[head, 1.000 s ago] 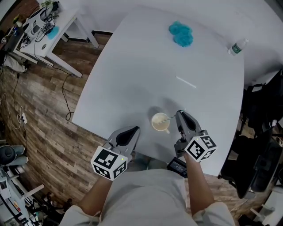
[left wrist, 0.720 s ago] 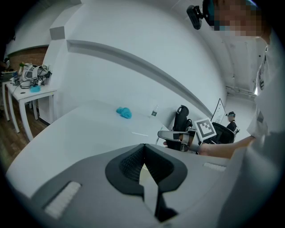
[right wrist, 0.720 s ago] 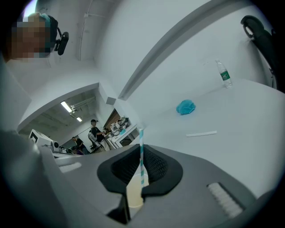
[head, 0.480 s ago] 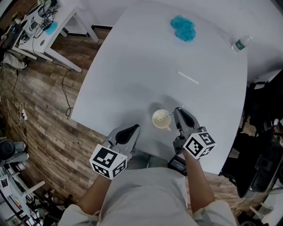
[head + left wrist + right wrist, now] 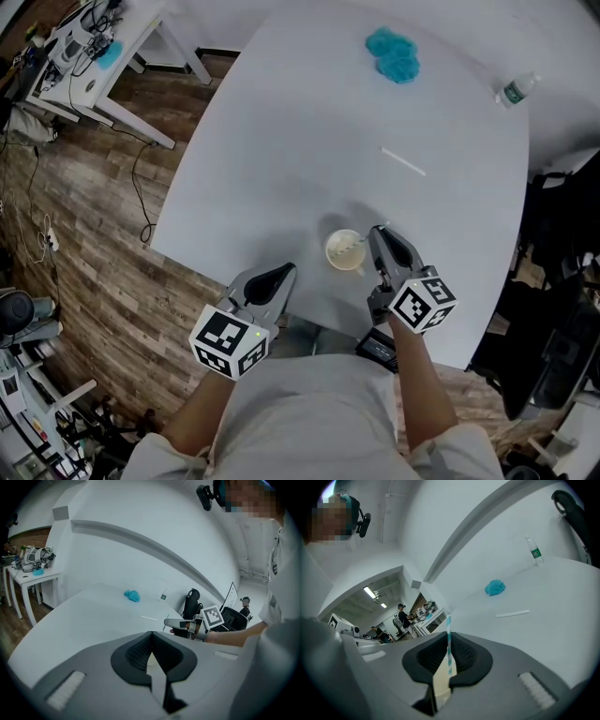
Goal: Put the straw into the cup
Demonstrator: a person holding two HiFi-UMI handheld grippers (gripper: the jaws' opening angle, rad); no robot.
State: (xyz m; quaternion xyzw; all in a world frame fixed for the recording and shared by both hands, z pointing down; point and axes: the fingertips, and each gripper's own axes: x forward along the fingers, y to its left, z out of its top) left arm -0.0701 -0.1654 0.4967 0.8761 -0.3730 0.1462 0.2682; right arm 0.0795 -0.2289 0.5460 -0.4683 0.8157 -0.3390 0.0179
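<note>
A wide white counter (image 5: 281, 141) stands on a wood-plank floor (image 5: 84, 244), with a smaller counter (image 5: 89, 80) cluttered with cables and gear off beyond its far left corner. At the far end of the big counter lies a crumpled blue cloth (image 5: 392, 53), and a clear bottle (image 5: 517, 89) with a green label sits near the far right edge. Between the cloth and the person, a thin white strip (image 5: 403, 161) lies flat on its own, well apart from everything else.

Close to the near edge sits a small pale cup (image 5: 344, 250). The right claw (image 5: 378, 234) is just beside it on its right, jaws clamped on a teal-and-white striped straw (image 5: 449, 641). In the right gripper view the straw runs up between the ribbed pads and pokes out above them, with the cream-coloured cup showing low in the gap. From above, the straw's lower end reaches in over the cup's mouth, but how deep it goes I cannot make out.

The left claw (image 5: 281, 274) hangs at the counter's near edge, to the left of the cup and apart from it. Its jaws are pressed together with nothing between them.
</note>
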